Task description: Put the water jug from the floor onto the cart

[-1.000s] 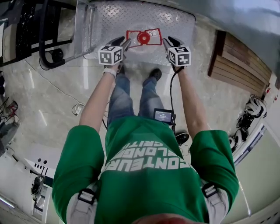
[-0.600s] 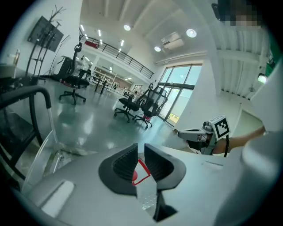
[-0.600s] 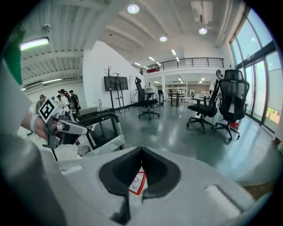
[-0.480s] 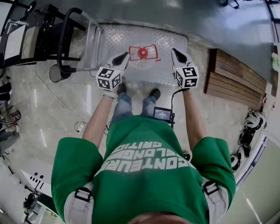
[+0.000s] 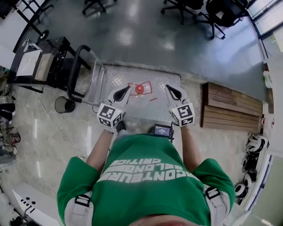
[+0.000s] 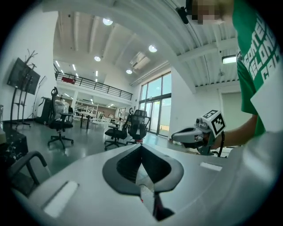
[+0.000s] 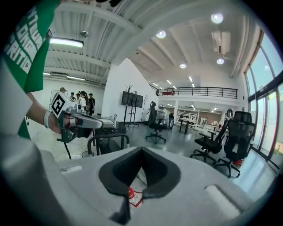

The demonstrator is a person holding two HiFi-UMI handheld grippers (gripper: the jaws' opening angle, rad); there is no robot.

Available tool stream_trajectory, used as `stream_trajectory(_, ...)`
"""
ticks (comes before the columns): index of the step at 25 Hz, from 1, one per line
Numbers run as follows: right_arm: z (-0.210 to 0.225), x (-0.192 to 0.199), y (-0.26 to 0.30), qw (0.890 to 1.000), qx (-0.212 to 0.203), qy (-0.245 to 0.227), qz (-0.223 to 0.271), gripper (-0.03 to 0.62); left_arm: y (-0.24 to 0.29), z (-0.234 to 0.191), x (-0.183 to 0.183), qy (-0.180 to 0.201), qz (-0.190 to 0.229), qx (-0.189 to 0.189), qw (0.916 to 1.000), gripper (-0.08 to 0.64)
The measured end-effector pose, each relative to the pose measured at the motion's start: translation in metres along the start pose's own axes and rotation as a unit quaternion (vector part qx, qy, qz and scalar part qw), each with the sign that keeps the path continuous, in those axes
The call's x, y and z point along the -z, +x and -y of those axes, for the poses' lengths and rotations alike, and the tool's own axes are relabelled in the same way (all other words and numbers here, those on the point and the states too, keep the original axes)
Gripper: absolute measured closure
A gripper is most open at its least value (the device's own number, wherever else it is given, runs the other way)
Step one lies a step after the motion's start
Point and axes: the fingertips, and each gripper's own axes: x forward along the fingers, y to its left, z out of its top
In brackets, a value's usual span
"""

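Observation:
From above, the clear water jug with its red cap and red label stands on the diamond-plate deck of the cart. My left gripper and right gripper are held high over the cart, one on each side of the jug and well apart from it. Both are shut with nothing between the jaws. In the left gripper view the jaws meet in a line; the right gripper shows beyond them. In the right gripper view the gripper is shut, with the jug's red label far below.
The cart's black push handle rises at its left end. A wooden pallet lies to the right. A black rack and a small bin stand left. Office chairs are beyond on the grey floor.
Both grippers have risen away from the jug and their jaws have shut empty. The person has straightened up, so the cart and jug look smaller and farther below.

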Motion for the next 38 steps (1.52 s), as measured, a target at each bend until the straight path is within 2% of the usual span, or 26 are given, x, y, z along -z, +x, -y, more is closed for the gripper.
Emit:
stream_trajectory(5,-0.002,0.002,-0.006,1.0,-0.001,-0.003,0.003,0.6,0.005,0.008,-0.019,-0.004,0.024,0.007,0.9997,0.545)
stream_trajectory(16,-0.005,0.001,-0.022,1.0,0.0,0.001,0.018,0.6,0.007,0.025,-0.016,-0.002,0.017,0.017,0.9997,0.545)
stream_trajectory(27,-0.003,0.011,-0.039,1.0,0.011,0.021,0.004,0.6,-0.002,0.033,-0.009,-0.016,0.006,0.016,0.9997,0.545)
stream_trajectory(38,0.002,-0.016,-0.026,1.0,0.003,0.008,0.017,0.6,-0.004,0.022,-0.028,-0.013,0.015,0.011,0.9997,0.545)
